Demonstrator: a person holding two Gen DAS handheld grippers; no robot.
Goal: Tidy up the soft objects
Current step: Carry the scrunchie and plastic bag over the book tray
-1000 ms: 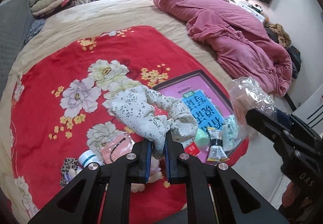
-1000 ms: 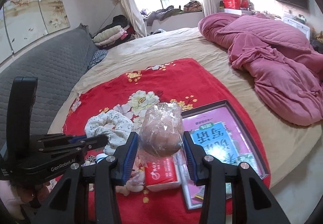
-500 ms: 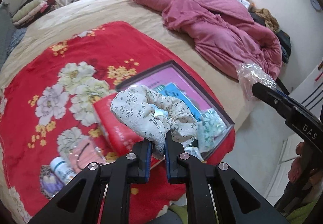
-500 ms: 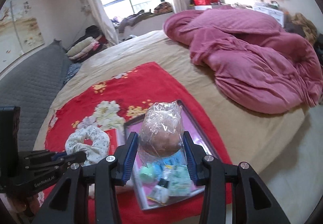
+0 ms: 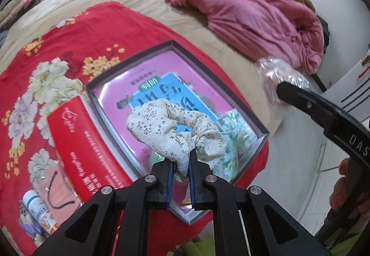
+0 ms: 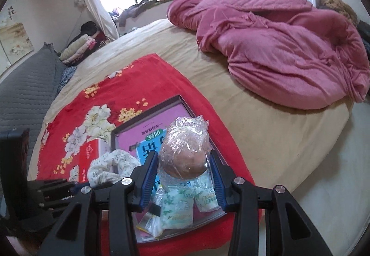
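My left gripper [image 5: 180, 168] is shut on a white floral scrunchie [image 5: 171, 126] and holds it above the near part of a shallow dark-rimmed box [image 5: 245, 105] with a pink and blue book inside. My right gripper [image 6: 182, 168] is shut on a brown soft lump in a clear plastic bag [image 6: 185, 152], above the same box [image 6: 185, 103]. The scrunchie also shows in the right wrist view [image 6: 111, 166]. The bag and right gripper show at the right in the left wrist view [image 5: 282, 78].
The box lies on a red floral cloth [image 5: 69, 32] on the bed. White-green tissue packs [image 6: 182, 205] lie in the box. A red pack [image 5: 78, 140], a pink pouch [image 5: 57, 196] and a small bottle [image 5: 39, 212] lie left. A pink quilt [image 6: 277, 43] is at the back right.
Both grippers have moved right, from over the red cloth to over the box near the bed's edge, each still holding its object.
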